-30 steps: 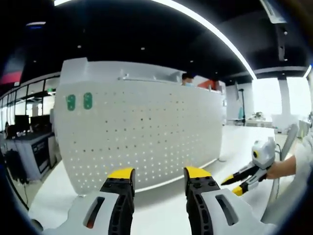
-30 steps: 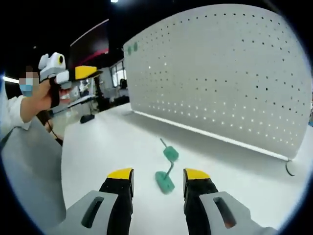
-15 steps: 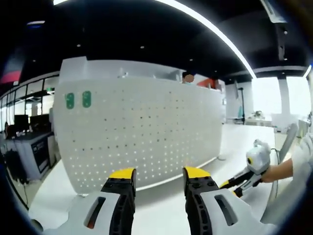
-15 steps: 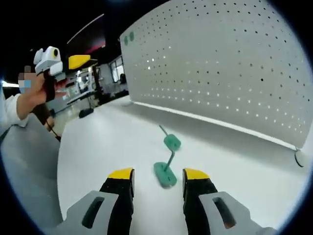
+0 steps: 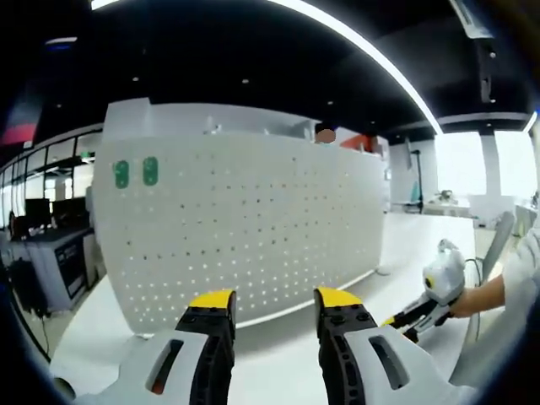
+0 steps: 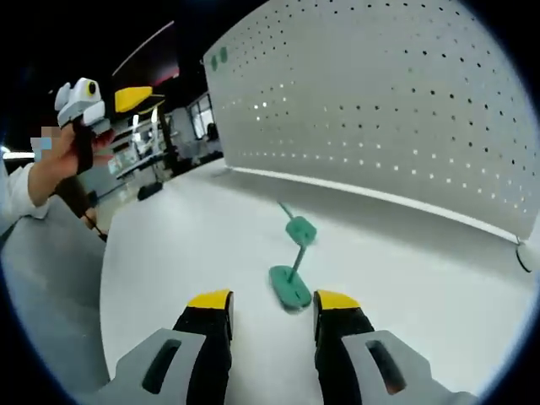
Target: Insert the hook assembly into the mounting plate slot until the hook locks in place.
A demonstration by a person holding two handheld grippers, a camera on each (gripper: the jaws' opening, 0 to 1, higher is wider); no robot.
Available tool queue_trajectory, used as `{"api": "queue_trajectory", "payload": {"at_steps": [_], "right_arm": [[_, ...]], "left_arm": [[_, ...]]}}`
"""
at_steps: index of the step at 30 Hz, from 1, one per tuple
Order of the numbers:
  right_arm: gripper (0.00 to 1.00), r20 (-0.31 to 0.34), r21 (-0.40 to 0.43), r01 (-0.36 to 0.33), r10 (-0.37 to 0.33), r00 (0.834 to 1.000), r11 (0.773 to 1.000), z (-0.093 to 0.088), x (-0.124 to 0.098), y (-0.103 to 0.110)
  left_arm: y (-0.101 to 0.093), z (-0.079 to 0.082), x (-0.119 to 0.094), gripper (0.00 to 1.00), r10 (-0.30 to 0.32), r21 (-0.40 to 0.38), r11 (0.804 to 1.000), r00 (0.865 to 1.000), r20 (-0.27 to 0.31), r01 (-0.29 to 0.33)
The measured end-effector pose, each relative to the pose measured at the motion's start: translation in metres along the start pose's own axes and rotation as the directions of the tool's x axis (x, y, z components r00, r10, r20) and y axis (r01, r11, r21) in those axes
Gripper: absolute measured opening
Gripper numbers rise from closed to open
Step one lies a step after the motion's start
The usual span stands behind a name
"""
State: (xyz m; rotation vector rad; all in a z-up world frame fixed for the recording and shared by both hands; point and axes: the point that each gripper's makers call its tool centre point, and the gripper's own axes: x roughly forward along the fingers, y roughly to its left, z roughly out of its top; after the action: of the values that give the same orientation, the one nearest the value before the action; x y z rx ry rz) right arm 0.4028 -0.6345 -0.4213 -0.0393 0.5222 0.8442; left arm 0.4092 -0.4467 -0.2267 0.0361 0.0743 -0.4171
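White surface [image 6: 186, 253] w/ green hook assembly [image 6: 292, 272] lying flat, pegboard [image 6: 380, 118] behind. Right hand-held gripper [image 6: 261, 300] spread wide, nothing held, just short of hook. Left hand-held gripper [image 5: 264, 299] same: spread, nothing held.

The left hand-held gripper [image 5: 265, 300] has two black jaws capped with yellow tips, rising from pale grey moulded housings, each with a dark oval slot (an orange glint sits in the left slot). The right hand-held gripper [image 6: 263, 302] is built alike: yellow tips, black ribbed fingers, grey shells with slotted openings. In the right gripper view, the person's white sleeve [image 6: 15, 192] covers the forearm down to the wrist.
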Motion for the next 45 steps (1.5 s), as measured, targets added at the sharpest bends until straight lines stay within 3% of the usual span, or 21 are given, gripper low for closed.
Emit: {"api": "queue_trajectory", "payload": {"at_steps": [24,45], "right_arm": [[0.36,-0.023,-0.031,-0.081,0.08,0.997,0.996,0.005,0.015,0.036],[0.37,-0.023,-0.06,-0.119,0.118,0.993,0.991,0.011,0.034,0.042]], "left_arm": [[-0.003,-0.004,0.001,0.38,-0.012,-0.006,1.0,1.0,-0.012,0.012],[-0.006,-0.007,0.003,0.36,-0.026,0.002,1.0,0.999,-0.024,0.026]]}}
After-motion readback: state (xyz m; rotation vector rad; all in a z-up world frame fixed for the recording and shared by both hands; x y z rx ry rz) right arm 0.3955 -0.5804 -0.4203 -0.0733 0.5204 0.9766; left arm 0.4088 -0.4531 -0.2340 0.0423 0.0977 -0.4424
